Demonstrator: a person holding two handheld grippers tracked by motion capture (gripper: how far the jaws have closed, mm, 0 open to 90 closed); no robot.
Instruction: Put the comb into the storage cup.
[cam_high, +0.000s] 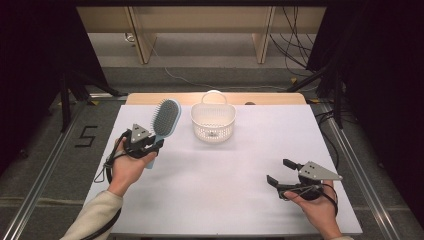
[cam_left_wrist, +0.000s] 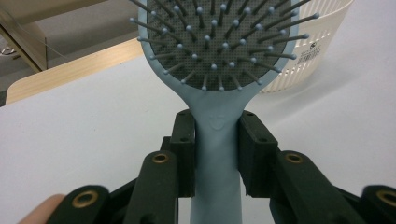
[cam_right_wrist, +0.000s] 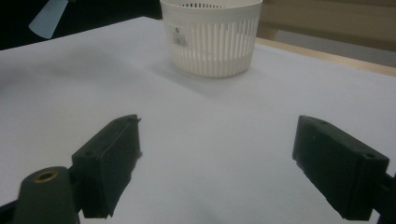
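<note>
The brush (cam_left_wrist: 218, 56) is already picked up: its light blue handle sits between the two black jaws of the left hand-held gripper (cam_left_wrist: 217, 140), and the pads press on it from both sides, just under the place where the handle widens into the head. In the high view the brush (cam_high: 165, 120) is held over the left part of the bench (cam_high: 225, 170), with the bristle head pointing away from the person, toward the far edge, and its lower handle end coming out below the left hand-held gripper (cam_high: 150, 142). I judge that the lifting is done

What is left, as I read it, is to carry the brush to the basket (cam_high: 213, 121) and put it in. The white slotted basket stands near the far edge, just to the right of the brush head, apart from it, and its inside looks empty as far as the high view shows

The right hand-held gripper (cam_high: 280, 172) rests low over the near right part of the bench, well apart from the basket. Its jaws stand wide apart and hold nothing; between them is only bare white surface
</note>
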